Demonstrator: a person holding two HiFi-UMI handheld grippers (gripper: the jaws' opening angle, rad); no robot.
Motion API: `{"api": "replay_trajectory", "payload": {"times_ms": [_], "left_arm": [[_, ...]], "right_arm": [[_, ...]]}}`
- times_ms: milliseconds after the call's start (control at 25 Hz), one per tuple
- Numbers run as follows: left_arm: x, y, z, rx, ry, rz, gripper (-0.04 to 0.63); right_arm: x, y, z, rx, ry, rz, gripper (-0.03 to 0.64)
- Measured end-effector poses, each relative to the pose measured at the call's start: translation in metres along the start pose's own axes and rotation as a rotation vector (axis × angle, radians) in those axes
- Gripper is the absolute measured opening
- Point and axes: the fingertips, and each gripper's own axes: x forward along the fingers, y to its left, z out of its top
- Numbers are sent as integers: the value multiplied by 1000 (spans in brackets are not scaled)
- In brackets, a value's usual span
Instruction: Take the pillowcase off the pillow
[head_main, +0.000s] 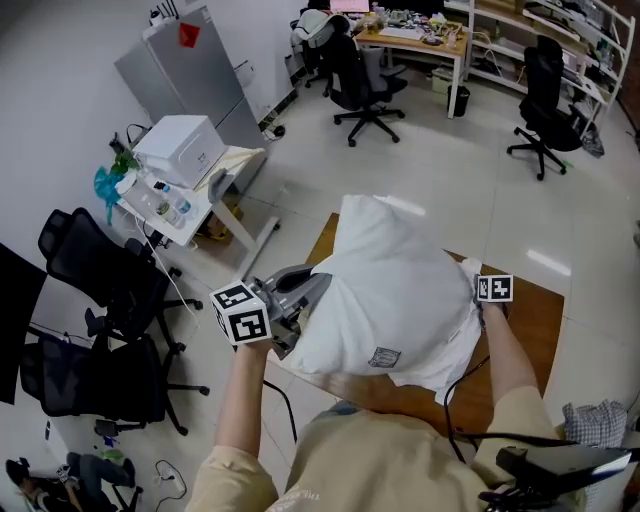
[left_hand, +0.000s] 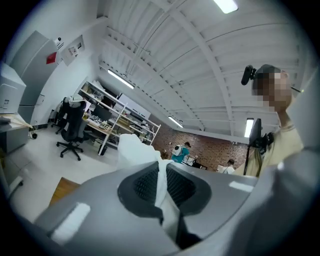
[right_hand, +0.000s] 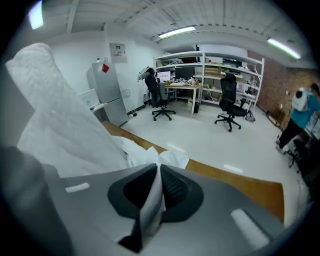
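Well left of the wooden table (head_main: 535, 320) stand two black office chairs (head_main: 95, 265), and nearer it a white printer (head_main: 180, 148) sits on a small cart. Just off the table's left edge, the left gripper (head_main: 305, 290) is clamped tight on a fold of the white pillowcase (head_main: 440, 365), with the cloth pinched between its dark pads (left_hand: 145, 182). The pillow (head_main: 385, 250), in its case, is held up above the table. It is tilted so that one corner points up and away from the person, with loose case cloth and a small label (head_main: 384, 357) at the near, lower end. Over the table's right half, the right gripper (right_hand: 159, 186) is closed too, and a thin fold of the case is caught between its jaws.
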Motion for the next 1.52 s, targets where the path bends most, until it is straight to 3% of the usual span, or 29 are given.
{"api": "replay_trajectory", "payload": {"times_ms": [160, 280, 360, 600, 880, 1000, 1080, 1320, 1440, 1520], "left_arm": [[23, 9, -8, -24, -19, 5, 17], [26, 19, 13, -5, -23, -1, 16], [29, 18, 31, -13, -28, -9, 17], [43, -2, 91, -35, -28, -79, 17], [63, -28, 123, 17, 20, -127, 17], [65, -41, 128, 33, 34, -151, 17], [67, -54, 126, 40, 40, -164, 18], [75, -53, 124, 30, 41, -148, 17], [75, -45, 121, 11, 38, -126, 17], [72, -40, 120, -22, 33, -119, 17]], "right_arm": [[-10, -4, 19, 84, -142, 105, 55], [-55, 30, 49, 47, -259, 152, 179], [-95, 61, 51, -5, -291, 189, 205], [-179, 159, -5, -120, -240, 310, 228], [-212, 240, -82, -55, -143, 355, 258], [-198, 261, -94, -29, -138, 327, 314], [-188, 261, -101, -24, -122, 277, 311], [-145, 234, -139, -215, 17, 63, 197], [-116, 217, -170, -322, 47, 19, 171], [-111, 205, -186, -330, 52, 24, 166]]}}
